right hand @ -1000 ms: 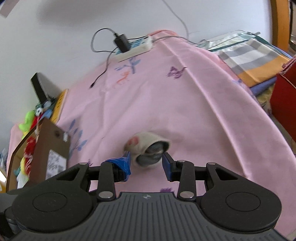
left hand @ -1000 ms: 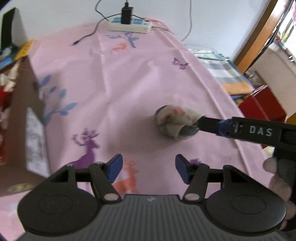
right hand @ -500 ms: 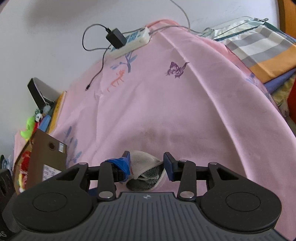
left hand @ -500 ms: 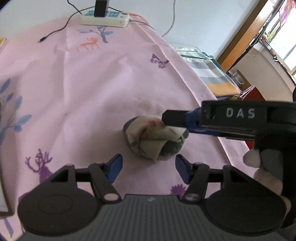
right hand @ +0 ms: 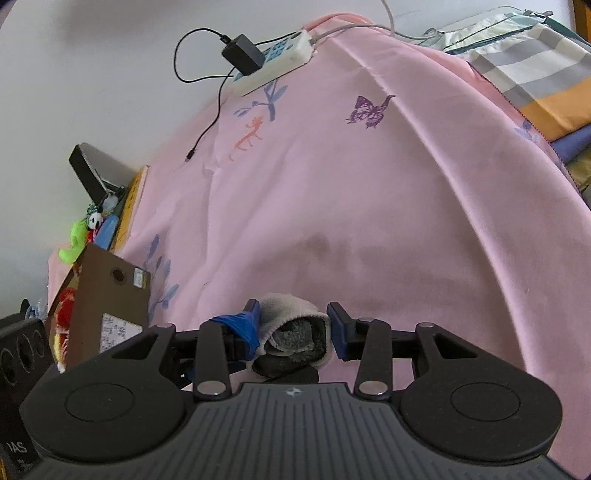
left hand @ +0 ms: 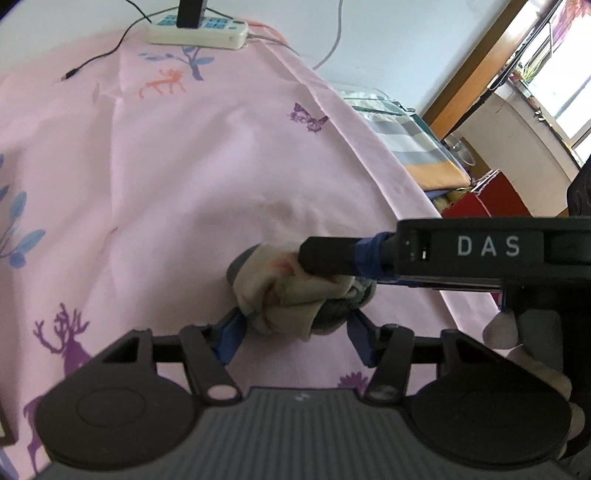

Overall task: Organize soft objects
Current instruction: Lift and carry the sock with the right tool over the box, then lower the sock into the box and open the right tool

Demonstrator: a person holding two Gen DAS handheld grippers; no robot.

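A rolled sock bundle (left hand: 291, 295), cream with pink marks around a grey core, lies on the pink tablecloth (left hand: 147, 147). My left gripper (left hand: 295, 334) straddles it. Its jaws are closing, and both blue pads touch the bundle's sides. From the right, my right gripper reaches in with one black finger (left hand: 328, 254) lying across the top of the bundle. In the right wrist view the bundle's open grey end (right hand: 295, 336) sits between the fingers of the right gripper (right hand: 293, 325), whose jaws stand wide apart. A gloved hand (left hand: 517, 332) holds the right gripper.
A cardboard box (right hand: 107, 306) with colourful toys stands at the table's left. A white power strip (left hand: 197, 31) with a plugged charger and cables lies at the far edge. Folded striped cloth (right hand: 535, 74) and a red box (left hand: 487, 199) lie beyond the right edge.
Both grippers have come down and forward over the bundle. It lay ahead of the left fingertips and now sits between them. In the right view it has slid back between the fingers.
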